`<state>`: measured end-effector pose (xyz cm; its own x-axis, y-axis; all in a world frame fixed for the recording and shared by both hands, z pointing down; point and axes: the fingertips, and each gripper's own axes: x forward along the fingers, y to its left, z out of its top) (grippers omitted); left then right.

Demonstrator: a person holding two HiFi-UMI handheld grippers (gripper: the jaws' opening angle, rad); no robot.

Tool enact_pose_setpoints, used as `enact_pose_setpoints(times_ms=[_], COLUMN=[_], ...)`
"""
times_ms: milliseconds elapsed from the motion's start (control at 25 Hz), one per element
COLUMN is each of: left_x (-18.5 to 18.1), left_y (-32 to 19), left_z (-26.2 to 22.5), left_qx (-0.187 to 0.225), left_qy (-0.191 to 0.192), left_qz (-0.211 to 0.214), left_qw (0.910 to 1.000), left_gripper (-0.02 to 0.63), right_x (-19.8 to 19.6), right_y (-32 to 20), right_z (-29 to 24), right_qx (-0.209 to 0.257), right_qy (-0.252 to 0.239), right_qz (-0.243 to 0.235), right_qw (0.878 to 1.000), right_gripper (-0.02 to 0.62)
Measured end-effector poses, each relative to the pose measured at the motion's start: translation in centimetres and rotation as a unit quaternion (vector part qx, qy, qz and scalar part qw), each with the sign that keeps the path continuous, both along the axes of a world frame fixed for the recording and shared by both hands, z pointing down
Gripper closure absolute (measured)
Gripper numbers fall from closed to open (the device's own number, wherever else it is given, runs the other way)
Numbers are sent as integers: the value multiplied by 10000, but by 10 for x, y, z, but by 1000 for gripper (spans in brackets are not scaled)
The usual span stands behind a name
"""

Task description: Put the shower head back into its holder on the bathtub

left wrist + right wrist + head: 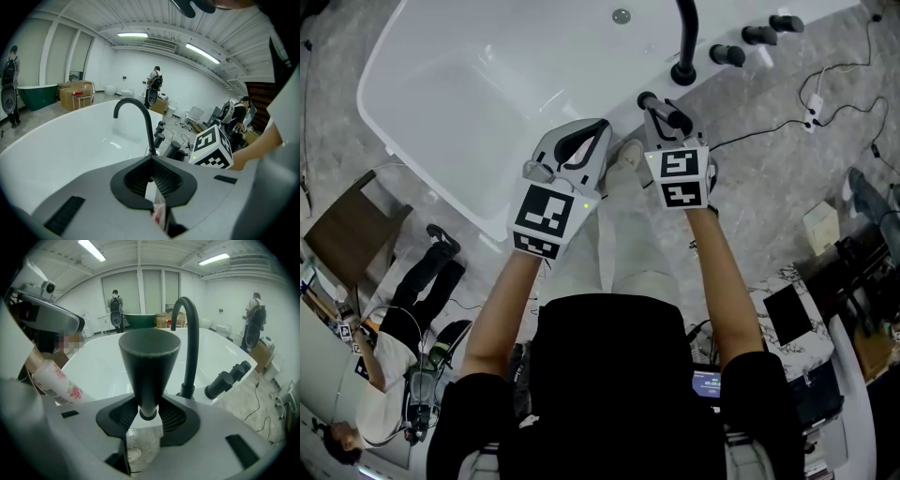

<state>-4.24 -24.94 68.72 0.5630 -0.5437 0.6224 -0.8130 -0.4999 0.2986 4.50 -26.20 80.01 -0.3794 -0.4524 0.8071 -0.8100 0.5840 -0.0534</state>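
Fingers of my right gripper [147, 405] clamped on the shower head [149, 359], whose long axis runs out along the jaws. The black deck fittings [229, 375] lie ahead-right, nearer this hand. My left gripper [154, 187] pinches a floral tube [56, 380].

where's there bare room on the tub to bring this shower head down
Free: the bare basin of the tub and its rim left of the faucet. Crowded: right of the faucet, three knobs line the deck. The right tool holds the shower head just before the faucet; the left tool grips a floral packet.
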Motion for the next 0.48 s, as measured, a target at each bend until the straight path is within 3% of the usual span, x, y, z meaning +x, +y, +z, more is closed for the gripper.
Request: enact_pose_setpoints(times_ms=[480], left_x=[-1], left_y=[0], left_z=[-6], left_qx=[16], left_qy=[-25], left_qz=[14], left_qw=[10000], left_gripper=[592], right_x=[-14], right_y=[-2], right_z=[-21], right_qx=[177], right_qy=[-417], right_qz=[-54], right_qw=[9990], right_gripper=[456])
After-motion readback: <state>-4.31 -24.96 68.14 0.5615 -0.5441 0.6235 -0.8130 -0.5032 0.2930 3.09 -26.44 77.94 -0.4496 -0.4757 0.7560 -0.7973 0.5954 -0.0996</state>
